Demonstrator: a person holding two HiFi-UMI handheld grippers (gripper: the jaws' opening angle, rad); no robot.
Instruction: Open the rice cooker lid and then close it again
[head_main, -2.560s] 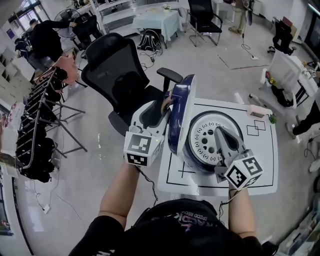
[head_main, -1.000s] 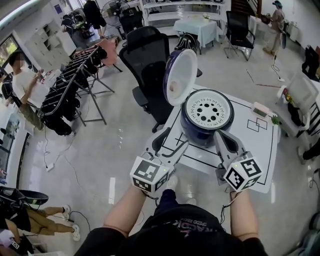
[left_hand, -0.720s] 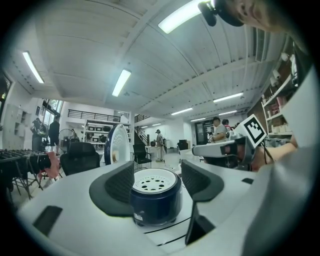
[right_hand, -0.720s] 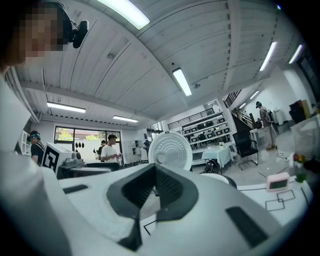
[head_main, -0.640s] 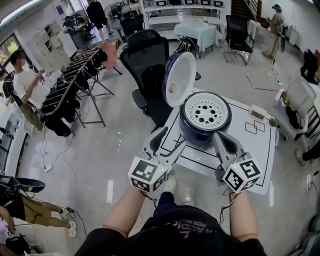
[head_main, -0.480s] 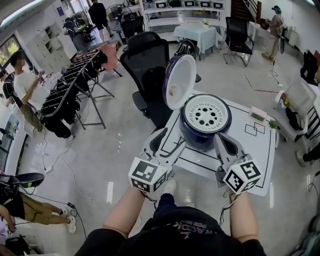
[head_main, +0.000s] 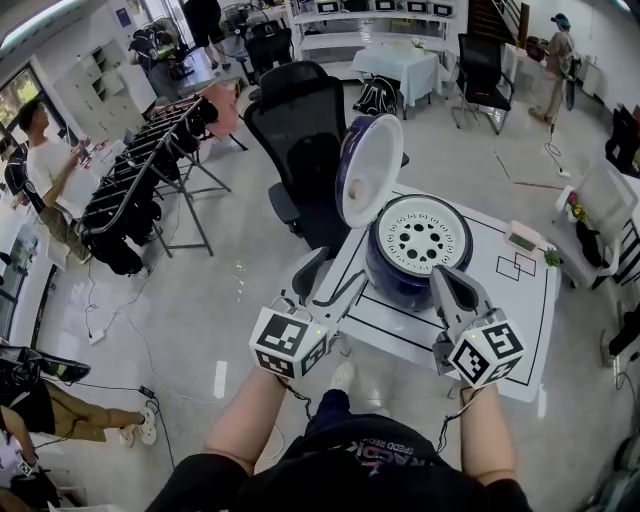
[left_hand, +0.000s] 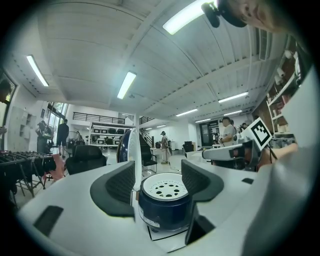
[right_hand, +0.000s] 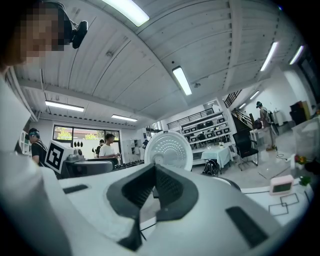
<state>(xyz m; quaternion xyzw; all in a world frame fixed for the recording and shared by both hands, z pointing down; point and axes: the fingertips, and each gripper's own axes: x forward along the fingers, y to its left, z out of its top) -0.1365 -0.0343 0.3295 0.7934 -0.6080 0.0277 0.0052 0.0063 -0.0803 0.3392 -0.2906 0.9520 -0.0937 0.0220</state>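
The opening half looks done: the cooker (head_main: 410, 262) stands on the white surface (head_main: 505, 300) with its lid (head_main: 366, 170) swung right up, standing almost upright on the hinge at the cooker's left side, white inner face turned toward the pot and blue outer shell toward the black chair (head_main: 300, 125) behind it. The pot's mouth shows a white disc full of holes. So the step in hand is, by my reading, the approach to closing. Both tongs hover near the front edge of the surface, short of the cooker and touching nothing. The left tongs (head_main: 330, 276) stand wide apart and hold nothing; in the left gripper view the cooker sits framed between the two jaws but well beyond them, with the lid seen edge-on at its left. The right tongs (head_main: 443, 282) are pressed fully together, nothing between them, and their own view looks past the closed tips at the lid's round white face. The next move probably calls for one pair of tongs, most likely the left since it is nearer the hinge side, to reach up and round to the lid's top rim or blue back and tip it over toward the pot. It should then follow the lid down and press until it seats, without letting it slam or shoving the cooker across the surface.
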